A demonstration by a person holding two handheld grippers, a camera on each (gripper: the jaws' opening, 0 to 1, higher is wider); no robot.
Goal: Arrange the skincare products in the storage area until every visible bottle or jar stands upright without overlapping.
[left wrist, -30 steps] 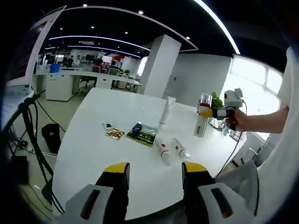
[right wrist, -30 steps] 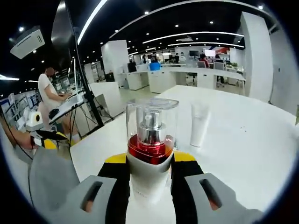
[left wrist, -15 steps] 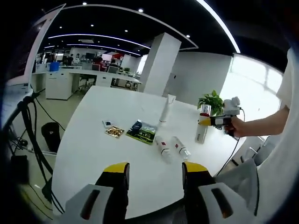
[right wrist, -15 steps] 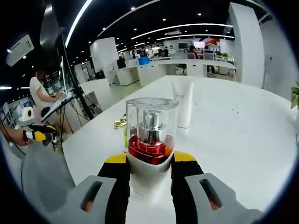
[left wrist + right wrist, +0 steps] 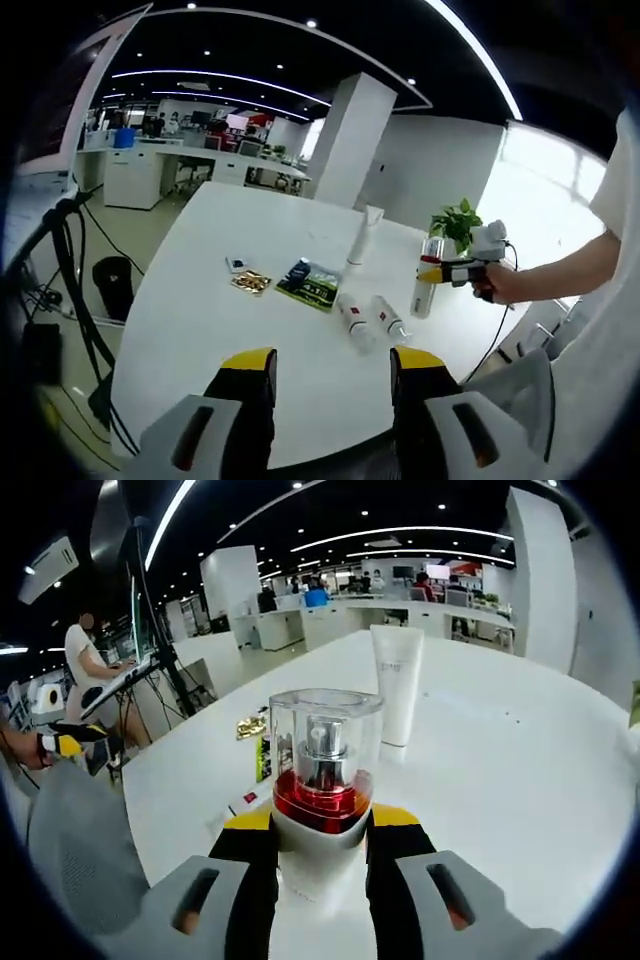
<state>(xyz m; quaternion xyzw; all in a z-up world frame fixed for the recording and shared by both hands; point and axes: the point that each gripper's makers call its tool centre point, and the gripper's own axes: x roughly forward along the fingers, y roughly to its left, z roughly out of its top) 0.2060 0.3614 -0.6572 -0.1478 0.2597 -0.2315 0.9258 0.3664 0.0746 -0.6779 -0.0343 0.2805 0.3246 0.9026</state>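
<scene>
The right gripper (image 5: 320, 845) is clamped on the pump bottle (image 5: 322, 780), yellow-tipped jaws pressing both sides of its white body, clear cap and red-filled neck rising straight up between them. From the left gripper view that same bottle (image 5: 424, 290) stands upright at the far right of the white counter (image 5: 200, 300), long axis vertical, its base at or just above the surface — I cannot tell which — with the right gripper (image 5: 440, 272) coming in from the side around its upper part, a hand (image 5: 492, 284) behind it. Just left of it, two white bottles (image 5: 368, 320) lie flat side by side, long axes running away from the camera, caps toward the near edge. Beyond them a white tube (image 5: 360, 240) stands upright on its cap. A green booklet (image 5: 308, 284) and small packets (image 5: 246, 278) lie to the left. The left gripper (image 5: 330, 372) hangs over the near edge, jaws apart, gripping nothing.
</scene>
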